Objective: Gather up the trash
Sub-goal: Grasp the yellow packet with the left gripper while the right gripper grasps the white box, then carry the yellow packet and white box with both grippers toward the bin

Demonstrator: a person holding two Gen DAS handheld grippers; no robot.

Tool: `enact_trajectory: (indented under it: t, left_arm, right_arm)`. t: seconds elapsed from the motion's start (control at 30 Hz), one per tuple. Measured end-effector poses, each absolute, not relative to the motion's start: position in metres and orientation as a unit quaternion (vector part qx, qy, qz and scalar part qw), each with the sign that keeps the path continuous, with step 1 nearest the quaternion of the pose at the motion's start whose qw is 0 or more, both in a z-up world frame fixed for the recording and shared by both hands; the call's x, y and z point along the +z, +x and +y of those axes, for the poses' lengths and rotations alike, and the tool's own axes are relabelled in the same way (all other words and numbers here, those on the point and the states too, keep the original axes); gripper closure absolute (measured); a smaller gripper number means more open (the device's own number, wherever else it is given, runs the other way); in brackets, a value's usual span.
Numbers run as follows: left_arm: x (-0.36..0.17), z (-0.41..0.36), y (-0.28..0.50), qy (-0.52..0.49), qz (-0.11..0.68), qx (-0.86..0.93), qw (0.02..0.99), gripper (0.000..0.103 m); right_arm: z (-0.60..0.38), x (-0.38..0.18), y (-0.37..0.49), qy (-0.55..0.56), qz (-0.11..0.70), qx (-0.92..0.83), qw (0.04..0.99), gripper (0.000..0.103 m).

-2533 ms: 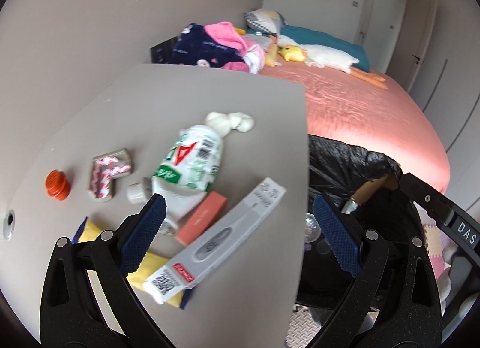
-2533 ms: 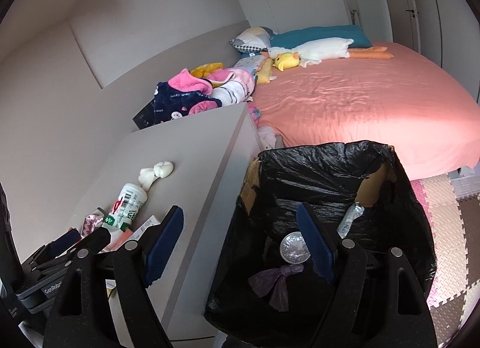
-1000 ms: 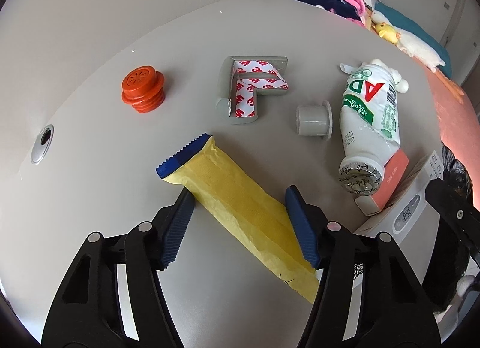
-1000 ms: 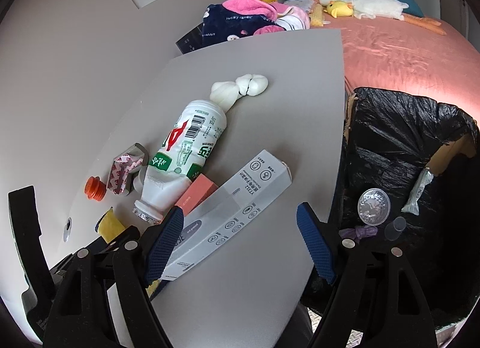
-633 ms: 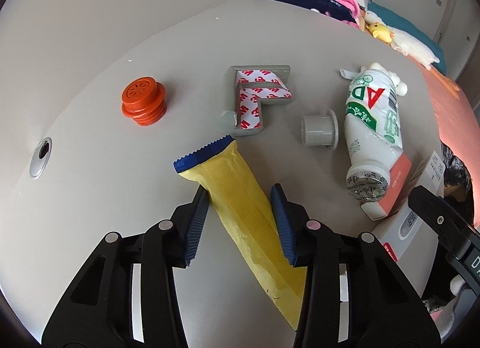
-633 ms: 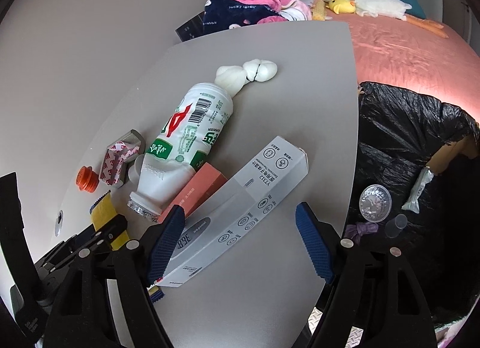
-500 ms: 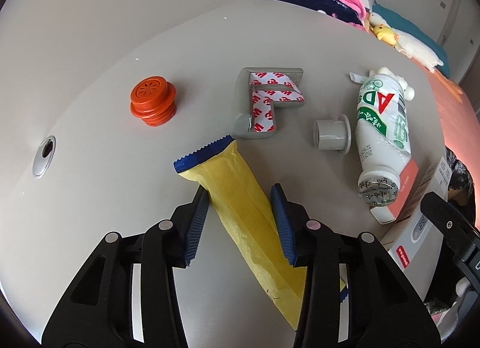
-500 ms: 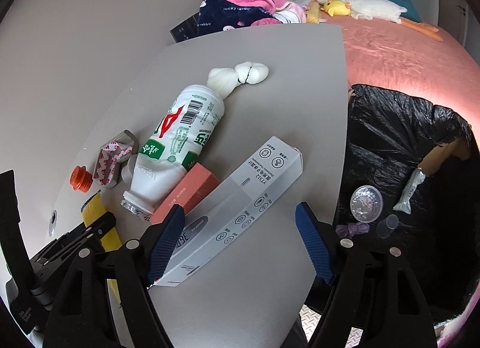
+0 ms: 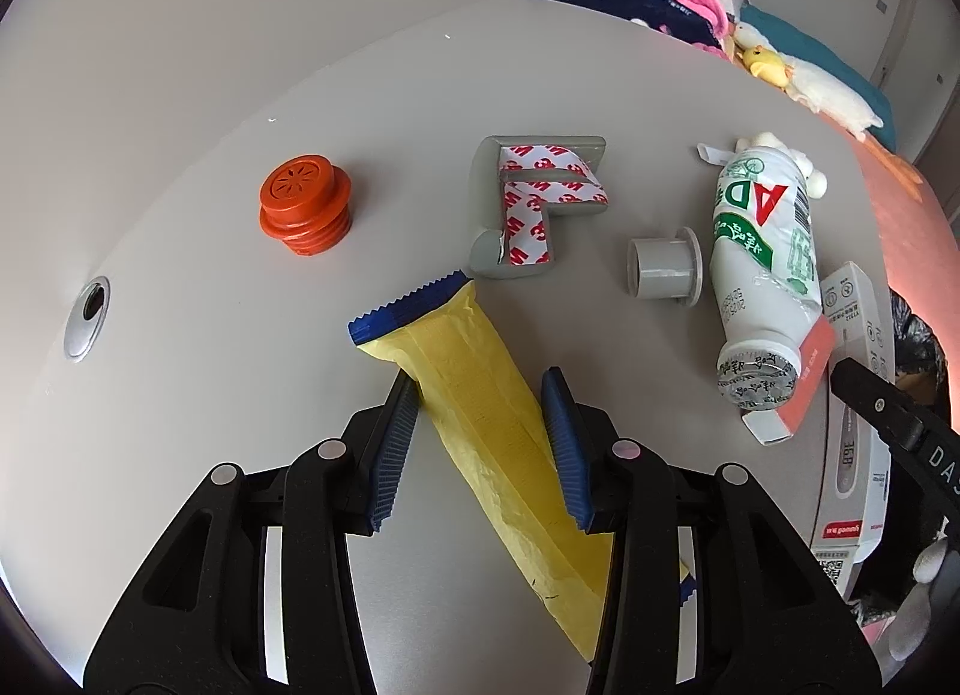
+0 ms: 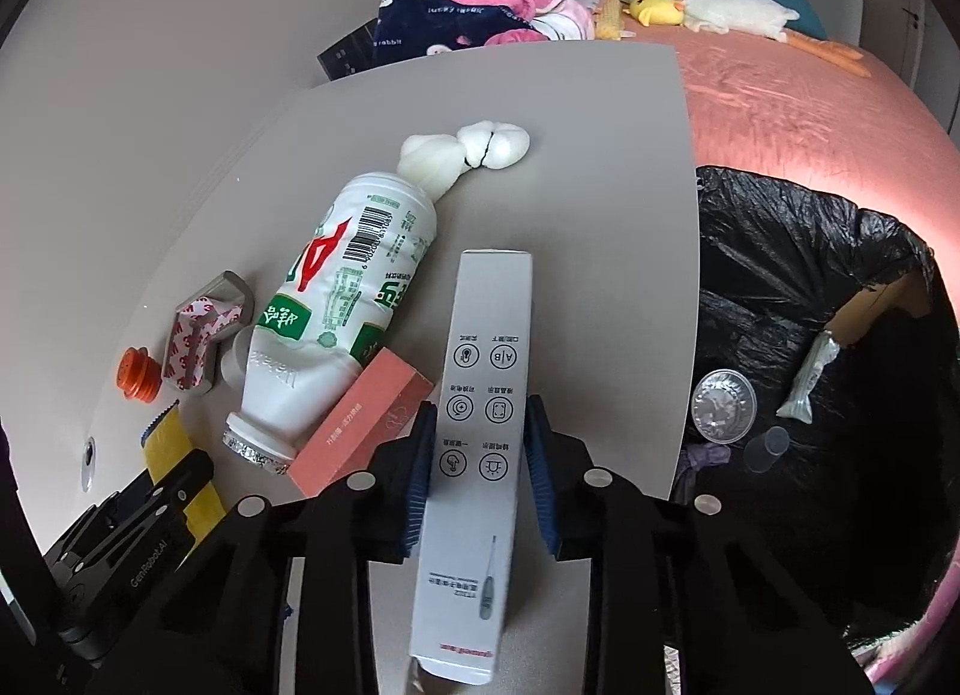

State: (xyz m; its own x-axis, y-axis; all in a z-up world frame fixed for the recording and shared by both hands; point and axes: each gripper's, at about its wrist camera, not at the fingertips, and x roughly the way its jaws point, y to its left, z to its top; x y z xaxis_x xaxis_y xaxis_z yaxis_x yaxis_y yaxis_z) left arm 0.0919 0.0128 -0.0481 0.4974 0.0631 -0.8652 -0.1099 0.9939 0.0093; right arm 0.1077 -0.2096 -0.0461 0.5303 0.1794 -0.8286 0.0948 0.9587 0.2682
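Note:
A long yellow wrapper (image 9: pixel 474 395) with a blue serrated end lies on the grey table (image 9: pixel 360 95). My left gripper (image 9: pixel 479 380) is shut on it, with a pad against each long edge. In the right wrist view a long white thermometer box (image 10: pixel 489 335) points away from me. The jaws of my right gripper (image 10: pixel 480 407) are closing, and their pads press on both sides of the box. A crushed white drink bottle (image 10: pixel 342 323) and a small pink box (image 10: pixel 366 425) lie just left of it. The black-lined trash bin (image 10: pixel 840 275) stands open off the table's right edge.
An orange cap (image 9: pixel 303 203), a grey corner guard with red-printed tape (image 9: pixel 534 203) and a grey spool (image 9: pixel 660 269) lie beyond the wrapper. A white knotted lump (image 10: pixel 474 149) sits past the bottle. Clothes (image 10: pixel 456 17) and a pink bed (image 10: pixel 780 83) lie behind.
My right gripper's jaws have closed onto the white box, which has swung round in line with them. My left jaws have narrowed onto the yellow wrapper.

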Motion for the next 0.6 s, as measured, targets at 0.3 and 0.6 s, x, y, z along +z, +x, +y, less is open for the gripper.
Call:
enact_trajectory:
  t: [0.3, 0.6]
  left_arm:
    - [-0.042, 0.016, 0.092, -0.067, 0.483, 0.011, 0.873, 0.071]
    - [0.000, 0.008, 0.074, -0.111, 0.425, -0.044, 0.897, 0.071]
  right_arm:
    - [-0.229, -0.038, 0.092, 0.177, 0.458, 0.070, 0.868, 0.075]
    - [-0.247, -0.005, 0.075, 0.194, 0.410, 0.091, 0.887, 0.075]
